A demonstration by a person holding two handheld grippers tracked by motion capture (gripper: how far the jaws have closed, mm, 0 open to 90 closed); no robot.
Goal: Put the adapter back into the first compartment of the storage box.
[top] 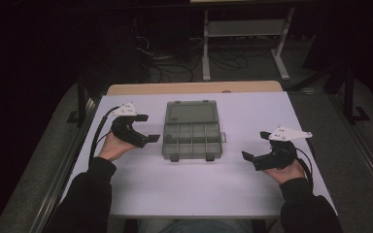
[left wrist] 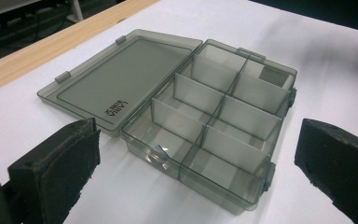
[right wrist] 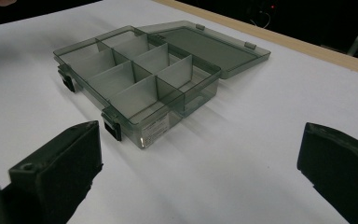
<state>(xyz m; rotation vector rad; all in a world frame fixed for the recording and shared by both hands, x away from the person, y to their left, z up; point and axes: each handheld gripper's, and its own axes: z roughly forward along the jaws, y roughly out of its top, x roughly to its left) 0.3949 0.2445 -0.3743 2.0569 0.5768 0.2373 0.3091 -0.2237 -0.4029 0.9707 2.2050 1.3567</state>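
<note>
Compartment box (top: pixel 193 130) open, lid flat toward tabletop far edge, compartments look empty; left gripper (top: pixel 144 128) and right gripper (top: pixel 254 146) both spread wide, holding nothing, flanking box; likely pre-grasp, next move probably lid closing

Black grippers (top: pixel 147 128) with white top plates, black cables, dark sleeves (top: pixel 85 199).
</note>
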